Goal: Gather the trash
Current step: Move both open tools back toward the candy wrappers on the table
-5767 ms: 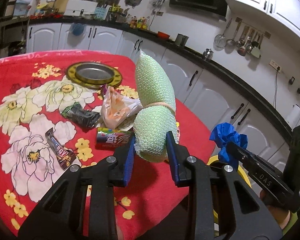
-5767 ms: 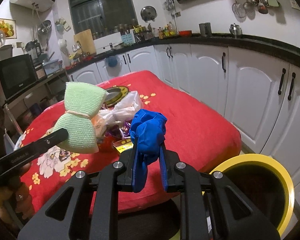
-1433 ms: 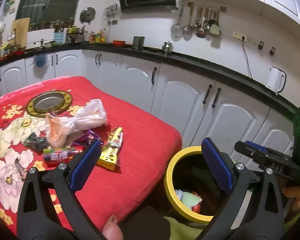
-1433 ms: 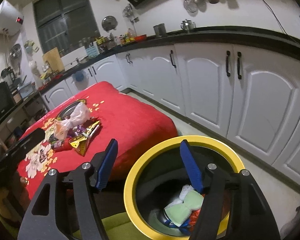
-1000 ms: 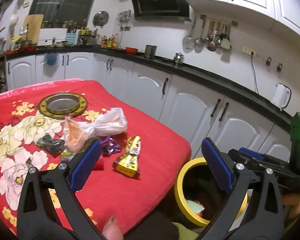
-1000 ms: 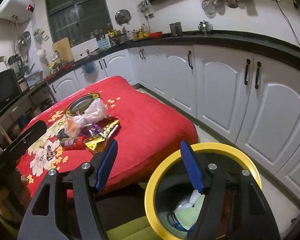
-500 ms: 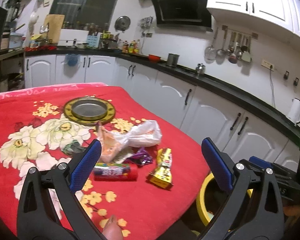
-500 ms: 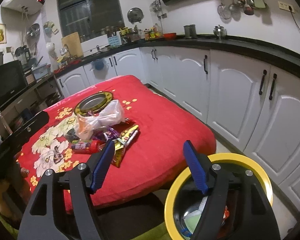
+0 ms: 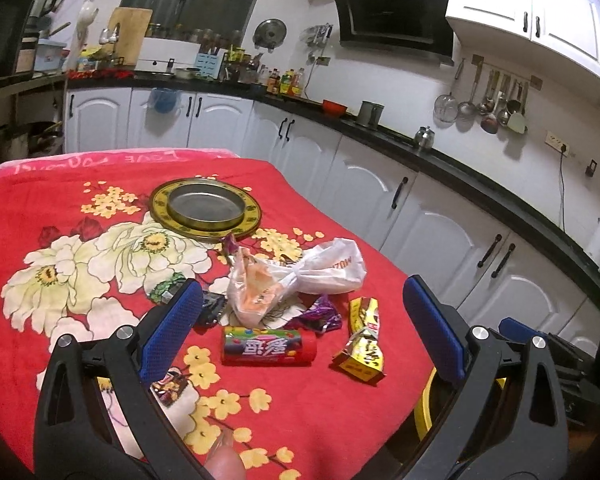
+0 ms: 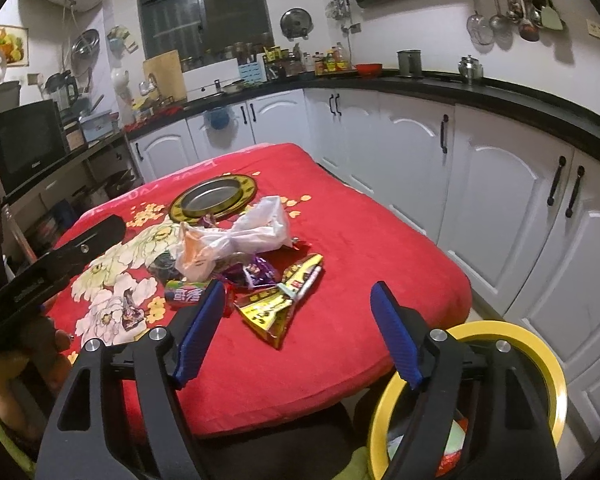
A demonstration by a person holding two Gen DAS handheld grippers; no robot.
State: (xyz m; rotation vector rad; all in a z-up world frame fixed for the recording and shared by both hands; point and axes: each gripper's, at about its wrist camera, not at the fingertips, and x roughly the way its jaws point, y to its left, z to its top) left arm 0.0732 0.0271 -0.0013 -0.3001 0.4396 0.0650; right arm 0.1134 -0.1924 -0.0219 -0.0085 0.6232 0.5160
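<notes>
Now that both grippers have swung from the yellow-rimmed bin (image 10: 552,364) back to the wrapper pile (image 9: 300,312) beside it, left gripper (image 9: 300,320) gapes wide and empty, right gripper (image 10: 296,328) (empty too) opening wider for another pickup.

Dim warm indoor light, soft shadows, strong fisheye bending at edges, dark vignetted corners

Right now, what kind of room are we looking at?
Most likely a home kitchen: a range hood on the wall, ladles and strainers hanging from a rail, and white cabinets under a dark countertop.
</notes>
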